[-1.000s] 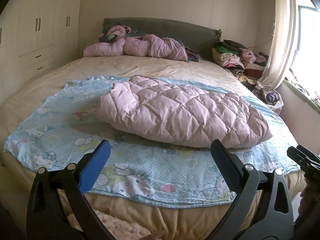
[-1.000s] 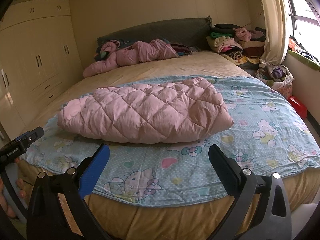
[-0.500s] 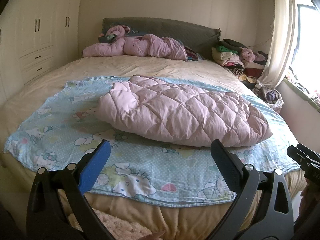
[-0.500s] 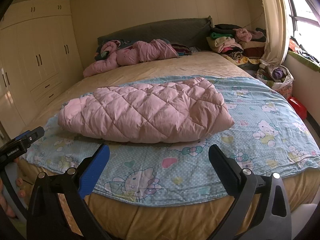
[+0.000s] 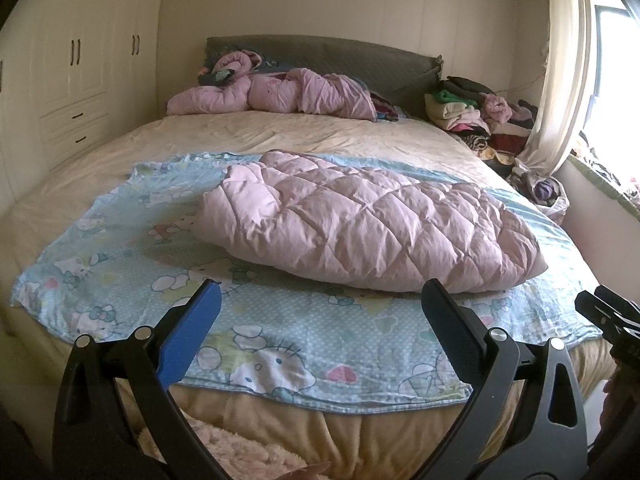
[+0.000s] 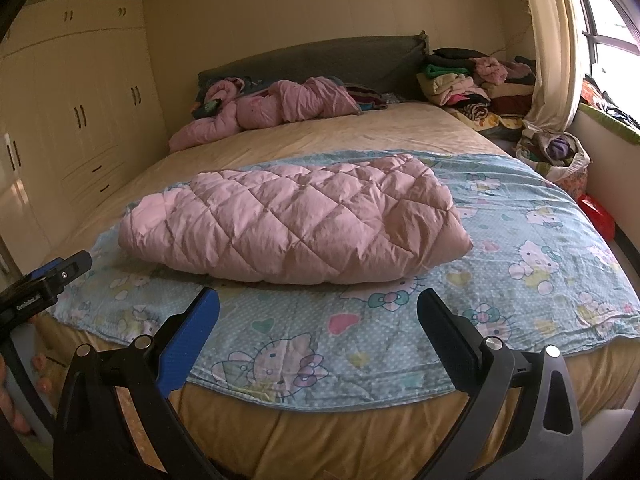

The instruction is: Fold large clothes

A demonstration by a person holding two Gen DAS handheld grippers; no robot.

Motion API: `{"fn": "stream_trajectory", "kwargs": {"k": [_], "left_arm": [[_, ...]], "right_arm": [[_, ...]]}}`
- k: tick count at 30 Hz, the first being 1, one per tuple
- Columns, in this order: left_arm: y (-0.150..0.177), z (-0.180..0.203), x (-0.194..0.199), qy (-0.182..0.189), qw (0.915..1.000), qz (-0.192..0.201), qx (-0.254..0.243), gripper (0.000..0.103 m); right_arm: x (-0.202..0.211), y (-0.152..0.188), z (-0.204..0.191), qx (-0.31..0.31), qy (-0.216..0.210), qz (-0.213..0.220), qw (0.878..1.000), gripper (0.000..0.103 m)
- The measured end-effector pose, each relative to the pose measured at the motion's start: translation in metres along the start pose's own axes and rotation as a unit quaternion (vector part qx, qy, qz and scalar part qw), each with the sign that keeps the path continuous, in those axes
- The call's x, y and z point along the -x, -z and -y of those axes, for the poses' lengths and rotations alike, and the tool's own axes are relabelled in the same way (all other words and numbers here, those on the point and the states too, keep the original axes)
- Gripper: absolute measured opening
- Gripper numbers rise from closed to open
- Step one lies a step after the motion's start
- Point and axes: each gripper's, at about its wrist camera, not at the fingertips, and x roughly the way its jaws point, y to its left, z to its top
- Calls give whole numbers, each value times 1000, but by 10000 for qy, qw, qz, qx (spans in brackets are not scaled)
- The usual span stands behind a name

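Left wrist fisheye view: the left gripper [image 5: 320, 308] was held with its jaws spread wide and nothing between them, hovering above the near edge of the light-blue cartoon-print cotton sheet [image 5: 120, 240] that was spread over the beige-covered bed [image 5: 300, 132]. The pink diamond-quilted padded garment [image 5: 372, 224] lay at 12 o'clock from the fingers, already doubled into a long puffy bundle, its rounded end at 11 o'clock and its thicker end at 2 o'clock. In the right wrist view the right gripper [image 6: 318, 306] was likewise released and empty, with the same garment [image 6: 296, 220] at 12 o'clock and the left tool visible at 9 o'clock. The garment was untouched by either gripper, apart from both. It was judged that the fold was partly done and that one more fold or a tidy-up remained. For that step to be done well, each end of the bundle should be approached low, all layers should be taken deeply between the pads, since slippery padded fabric springs open, and both ends should be lifted together so that the filling is not bunched. The sheet below should be kept out of the grasp. A crumpled pink jacket [image 5: 276, 94] at the headboard and stacked clothes [image 5: 468, 112] at 1 o'clock were left aside.
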Motion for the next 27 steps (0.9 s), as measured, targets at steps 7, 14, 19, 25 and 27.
{"fn": "stream_trajectory", "kwargs": {"k": [7,14,19,25,27], "left_arm": [[0,-1,1,-6,10000,-4,-6,94],[-2,-8,2,-56,10000,-8,-19,94],[2,-12,1,-89,9999,-46,-36,94],[7,-28,-2,-246,9995,-189,-51,94],[10,-39,-3,-234,9994,-252,-33,94]], "right_arm": [[1,0,0,28,-14,12,10000,99],[1,-1,-1,27,-5,8,10000,99],[1,-1,-1,46,-14,-21,10000,99],[0,1,0,49,-23,-73,10000,99],[-2,4,2,10,11,-123,9999,99]]}}
